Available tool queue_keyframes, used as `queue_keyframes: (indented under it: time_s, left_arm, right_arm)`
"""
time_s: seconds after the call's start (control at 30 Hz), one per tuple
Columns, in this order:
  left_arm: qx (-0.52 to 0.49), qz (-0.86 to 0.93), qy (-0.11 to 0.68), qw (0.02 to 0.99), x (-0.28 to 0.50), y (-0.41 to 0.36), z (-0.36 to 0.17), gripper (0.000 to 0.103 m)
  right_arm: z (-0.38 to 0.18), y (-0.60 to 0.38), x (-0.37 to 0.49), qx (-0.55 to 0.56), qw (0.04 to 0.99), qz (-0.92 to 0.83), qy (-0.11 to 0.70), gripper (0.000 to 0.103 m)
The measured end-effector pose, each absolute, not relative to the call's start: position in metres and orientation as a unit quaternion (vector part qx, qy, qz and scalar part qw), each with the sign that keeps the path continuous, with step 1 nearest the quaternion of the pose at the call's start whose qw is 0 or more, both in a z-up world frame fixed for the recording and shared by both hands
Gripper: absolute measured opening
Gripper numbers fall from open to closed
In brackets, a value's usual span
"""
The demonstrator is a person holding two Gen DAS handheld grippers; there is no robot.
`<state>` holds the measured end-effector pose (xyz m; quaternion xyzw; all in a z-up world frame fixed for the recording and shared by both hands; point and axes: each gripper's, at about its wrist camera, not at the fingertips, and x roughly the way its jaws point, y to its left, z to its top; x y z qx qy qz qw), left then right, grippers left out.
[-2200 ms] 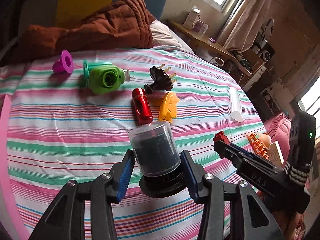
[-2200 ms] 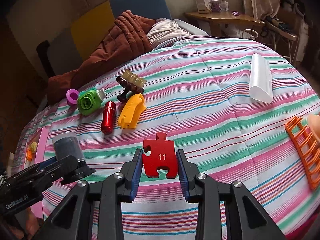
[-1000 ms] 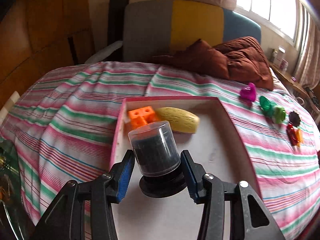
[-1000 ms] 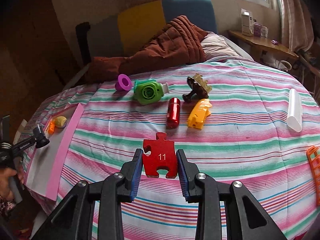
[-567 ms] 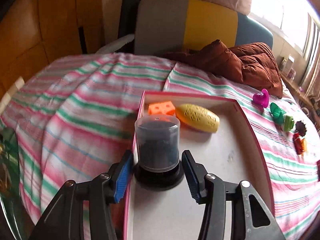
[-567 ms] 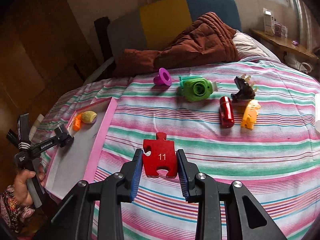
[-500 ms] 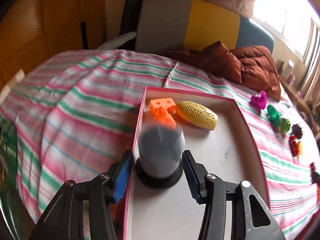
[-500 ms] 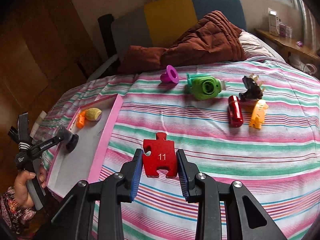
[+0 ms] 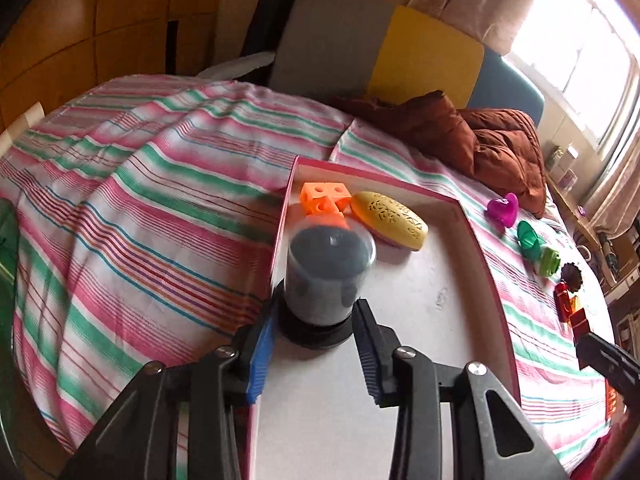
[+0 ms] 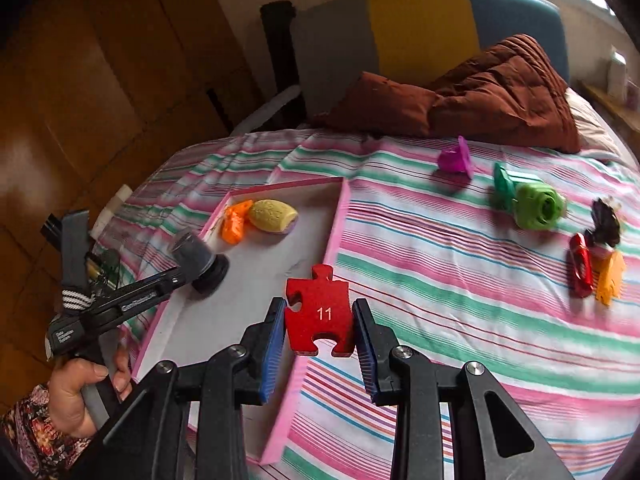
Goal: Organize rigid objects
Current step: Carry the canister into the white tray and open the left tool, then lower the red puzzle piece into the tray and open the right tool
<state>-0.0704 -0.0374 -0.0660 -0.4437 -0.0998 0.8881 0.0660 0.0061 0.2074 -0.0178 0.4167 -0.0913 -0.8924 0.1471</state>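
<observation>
A white "11" is the only writing that can be read, on the flat red jigsaw-shaped piece (image 10: 318,304) clenched between the jaws of the right gripper (image 10: 320,328). The piece hangs above the striped bed cover (image 9: 140,220), over the near rim of the shallow pink-edged white tray (image 9: 472,236). White lettering along the left gripper (image 9: 314,334) is too blurred to read.

Three things are in the tray: one clear plastic jar of dark contents on a black base (image 9: 326,272), one orange holed block (image 9: 324,196) and one yellow oval piece (image 9: 388,220), the last two at the jar's 12 and 1 o'clock.

The left jaws have just been closing, with the jar's base at their tips; whether the pads press it cannot be told. A hand (image 10: 84,388) in a floral sleeve grips that tool's handle, pointing it steeply down.

Five loose things lie at the jigsaw piece's 2 o'clock: one magenta piece (image 10: 454,158), one green toy (image 10: 534,204), one dark comb-like piece (image 10: 606,220), one red cylinder (image 10: 580,270) and one orange piece (image 10: 610,278).
</observation>
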Motion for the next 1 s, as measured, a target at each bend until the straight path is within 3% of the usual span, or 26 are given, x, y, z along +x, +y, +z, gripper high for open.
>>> queue_keyframes:
  time_s: [0.43,1.0]
  left_arm:
    - [-0.463,0.863,-0.170,0.111,-0.047,-0.043,-0.069,0.041]
    - [-0.450,0.869,-0.153,0.137,-0.024,-0.029,-0.062,0.041]
  right_arm:
    - [-0.034,0.147,-0.050,0.457,0.162,-0.873,-0.057,0.034]
    - [-0.059,0.130,-0.138,0.467,0.087,-0.880,0.032,0.034]
